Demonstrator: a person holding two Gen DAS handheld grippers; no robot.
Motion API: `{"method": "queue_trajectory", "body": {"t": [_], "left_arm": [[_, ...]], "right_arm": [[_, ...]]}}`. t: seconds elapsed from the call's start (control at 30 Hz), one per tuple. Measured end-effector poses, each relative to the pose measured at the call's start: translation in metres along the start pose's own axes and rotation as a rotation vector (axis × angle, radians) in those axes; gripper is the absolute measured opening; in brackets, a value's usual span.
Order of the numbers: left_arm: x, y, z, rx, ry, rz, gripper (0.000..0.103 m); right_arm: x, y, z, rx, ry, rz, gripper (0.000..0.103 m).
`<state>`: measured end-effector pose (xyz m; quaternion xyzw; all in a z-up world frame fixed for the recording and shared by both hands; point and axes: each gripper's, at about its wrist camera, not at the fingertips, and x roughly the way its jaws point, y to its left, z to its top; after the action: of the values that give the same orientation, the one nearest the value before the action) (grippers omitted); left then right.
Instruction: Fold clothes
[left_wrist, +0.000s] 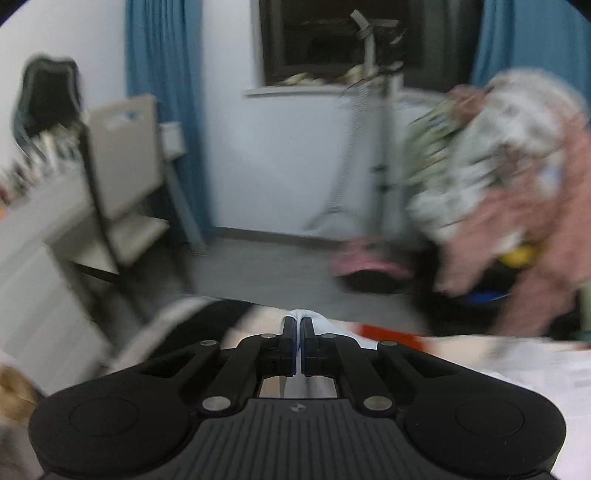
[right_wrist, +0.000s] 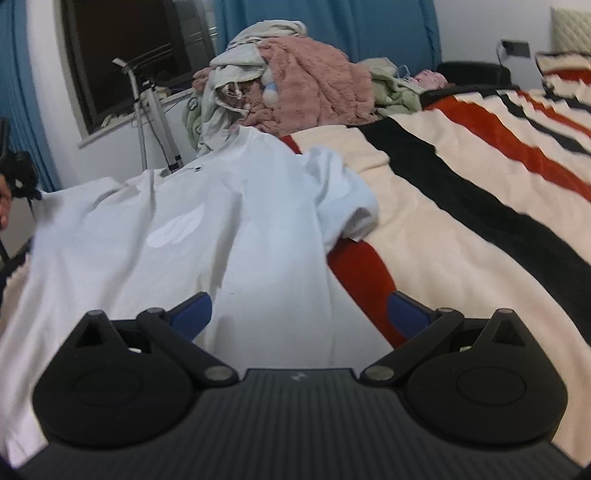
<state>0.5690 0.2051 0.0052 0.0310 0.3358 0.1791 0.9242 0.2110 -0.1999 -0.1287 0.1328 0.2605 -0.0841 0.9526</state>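
Left wrist view shows the left gripper (left_wrist: 298, 334) clamped on a fold of the white shirt (right_wrist: 192, 221), while the right gripper (right_wrist: 299, 314), jaws spread wide, hovers over that shirt spread on the striped blanket (right_wrist: 461, 192)

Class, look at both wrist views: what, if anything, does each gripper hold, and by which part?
The left gripper is shut on a pinched fold of the white shirt, apparently its edge. The right gripper is open above the shirt, holding nothing.
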Motion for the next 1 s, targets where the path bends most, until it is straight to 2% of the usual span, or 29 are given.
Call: {"method": "queue_trajectory", "body": {"t": [0.03,0.07,0.13,0.23,0.27,0.33,0.37,0.43,0.47,0.5,0.6,0.7,0.8,0.9,1.0], "left_arm": [[0.013,0.002,0.001,0.025,0.012,0.040,0.002],[0.024,0.004,-0.004,0.030,0.029,0.045,0.002],[0.046,0.010,-0.017,0.027,0.067,0.036,0.002],[0.052,0.014,-0.039,0.025,0.065,0.000,0.006],[0.048,0.017,-0.044,0.029,0.051,-0.016,0.009],[0.031,0.026,-0.054,0.007,0.054,-0.052,0.025],[0.019,0.031,-0.060,-0.011,0.065,-0.086,0.034],[-0.011,0.036,-0.072,-0.011,0.076,-0.147,0.037],[-0.031,0.040,-0.079,-0.001,0.076,-0.171,0.042],[-0.055,0.044,-0.089,0.006,0.084,-0.193,0.046],[-0.132,0.063,-0.123,-0.012,0.129,-0.292,0.050],[-0.214,0.077,-0.177,0.000,0.202,-0.368,0.057],[-0.278,0.094,-0.239,0.008,0.326,-0.417,0.058],[-0.320,0.107,-0.297,-0.006,0.465,-0.448,0.060],[-0.345,0.107,-0.332,0.020,0.504,-0.446,0.062]], "right_arm": [[0.002,0.004,0.000,-0.020,-0.005,-0.004,0.103],[0.003,0.007,0.000,-0.036,-0.013,-0.008,0.103],[0.006,0.014,0.000,-0.070,-0.026,-0.016,0.103],[0.011,0.019,0.000,-0.102,-0.034,-0.022,0.103],[0.013,0.020,0.000,-0.110,-0.035,-0.024,0.103],[0.016,0.023,0.000,-0.127,-0.038,-0.027,0.103],[0.018,0.024,-0.001,-0.135,-0.039,-0.028,0.103],[0.018,0.024,0.000,-0.137,-0.039,-0.026,0.103],[0.018,0.024,0.000,-0.135,-0.040,-0.024,0.103],[0.017,0.023,0.000,-0.133,-0.041,-0.022,0.103],[0.008,0.022,0.002,-0.139,-0.062,-0.016,0.103],[-0.004,0.020,0.006,-0.148,-0.085,-0.012,0.103],[-0.024,0.013,0.010,-0.134,-0.104,0.005,0.103],[-0.050,0.006,0.015,-0.122,-0.136,0.022,0.103],[-0.076,0.002,0.016,-0.135,-0.150,0.022,0.103]]}}
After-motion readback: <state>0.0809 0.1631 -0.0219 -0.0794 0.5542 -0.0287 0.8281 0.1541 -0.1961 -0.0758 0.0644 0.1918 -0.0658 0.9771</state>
